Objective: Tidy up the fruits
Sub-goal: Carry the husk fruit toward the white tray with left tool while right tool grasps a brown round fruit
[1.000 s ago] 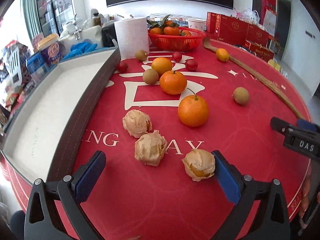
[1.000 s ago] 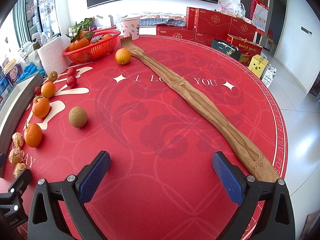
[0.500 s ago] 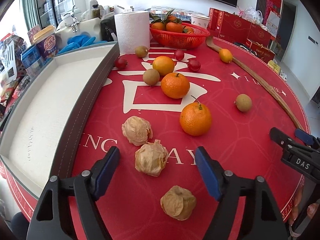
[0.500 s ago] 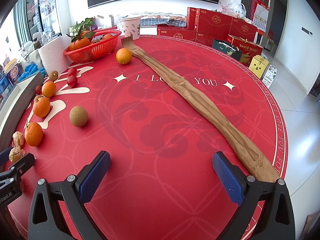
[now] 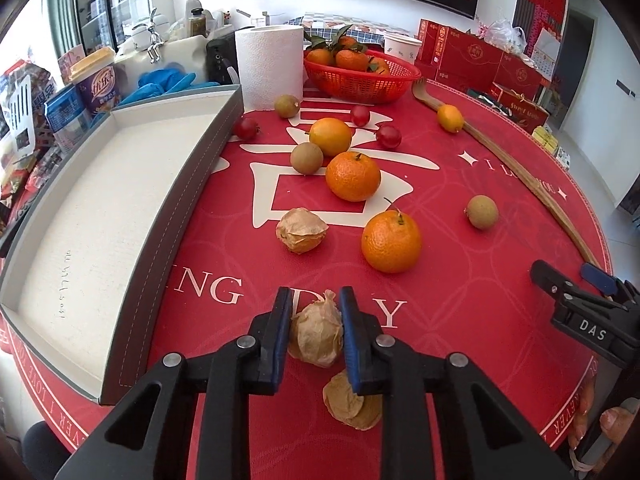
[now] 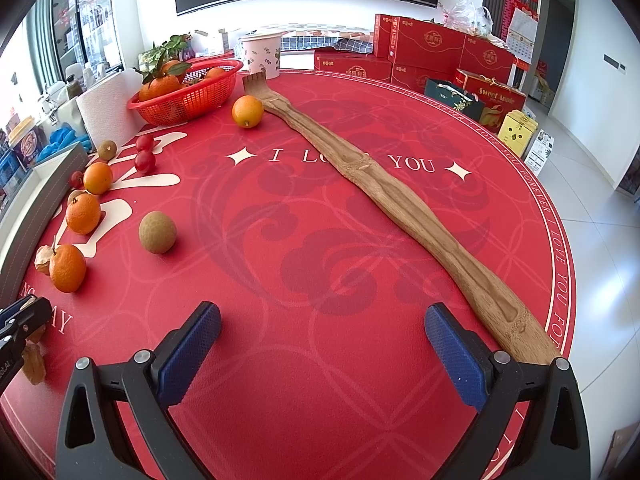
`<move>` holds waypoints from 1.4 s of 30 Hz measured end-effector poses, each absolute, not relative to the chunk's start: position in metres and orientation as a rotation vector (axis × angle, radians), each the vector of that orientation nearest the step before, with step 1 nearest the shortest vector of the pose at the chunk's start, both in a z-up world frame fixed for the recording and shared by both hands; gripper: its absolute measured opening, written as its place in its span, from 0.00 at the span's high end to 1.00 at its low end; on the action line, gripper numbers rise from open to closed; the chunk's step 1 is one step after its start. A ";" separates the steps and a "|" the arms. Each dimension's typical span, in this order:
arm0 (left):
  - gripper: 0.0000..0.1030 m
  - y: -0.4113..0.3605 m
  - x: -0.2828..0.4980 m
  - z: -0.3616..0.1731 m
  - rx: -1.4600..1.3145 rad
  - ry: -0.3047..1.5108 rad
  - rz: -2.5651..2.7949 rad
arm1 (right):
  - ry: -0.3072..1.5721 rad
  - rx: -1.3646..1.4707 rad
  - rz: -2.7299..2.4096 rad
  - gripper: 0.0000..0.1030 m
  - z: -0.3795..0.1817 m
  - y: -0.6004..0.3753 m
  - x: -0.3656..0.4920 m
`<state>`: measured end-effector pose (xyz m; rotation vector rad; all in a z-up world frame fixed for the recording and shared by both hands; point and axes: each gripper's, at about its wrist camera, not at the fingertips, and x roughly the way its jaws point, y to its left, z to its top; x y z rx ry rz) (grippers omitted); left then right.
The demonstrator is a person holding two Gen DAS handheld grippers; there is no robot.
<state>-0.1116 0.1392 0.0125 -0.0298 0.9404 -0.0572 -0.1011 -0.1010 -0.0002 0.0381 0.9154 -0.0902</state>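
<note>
In the left wrist view, the left tongs (image 5: 316,332) are clamped on a husked physalis (image 5: 318,334), its blue pads pressing each side of the papery, tan, crumpled husk just above the red table (image 5: 460,292). A second physalis (image 5: 352,402) lies flattened on the table right below the right pad, and a third physalis (image 5: 302,230) sits farther ahead, its husk ribbed and partly split. Beyond it are two stemmed mandarins (image 5: 391,240), a smoother orange (image 5: 330,136), brown-skinned longans (image 5: 306,158), and small red cherry-like fruits (image 5: 388,136). A grey-walled tray (image 5: 168,216) with a white bottom runs along the table's left side, apart from the held fruit. A red basket (image 5: 360,76) of leafy mandarins stands at the far edge beside a paper towel roll (image 5: 269,68). The right tongs (image 5: 576,300) show at the right edge.

In the right wrist view, the right tongs (image 6: 322,350) are spread wide with nothing between the pads, above bare red cloth. A long wooden back scratcher (image 6: 400,208) crosses the table diagonally, with a lone orange (image 6: 247,111) touching its far end. The loose fruits cluster along the left, and the tip of the left tongs (image 6: 24,316) shows at the left edge, with a bit of tan husk below it.
</note>
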 end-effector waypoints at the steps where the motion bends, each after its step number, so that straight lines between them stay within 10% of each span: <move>1: 0.75 0.141 -0.112 0.015 -0.038 0.929 -0.064 | 0.917 0.036 -0.085 0.01 0.000 -0.100 -0.100; 23: 0.75 0.224 -0.054 0.059 -0.171 0.726 -0.083 | 1.002 -0.060 0.083 0.02 0.002 -0.029 -0.039; 28: 0.75 0.242 -0.058 0.055 -0.154 0.707 -0.024 | 0.976 -0.083 0.115 0.36 0.010 -0.010 -0.042; 30: 0.75 0.248 -0.058 0.054 -0.171 0.714 -0.027 | 0.974 -0.085 0.115 0.71 0.012 -0.005 -0.043; 42: 0.75 0.278 -0.060 0.048 -0.206 0.726 0.032 | 0.948 0.012 0.187 0.72 0.051 0.021 -0.041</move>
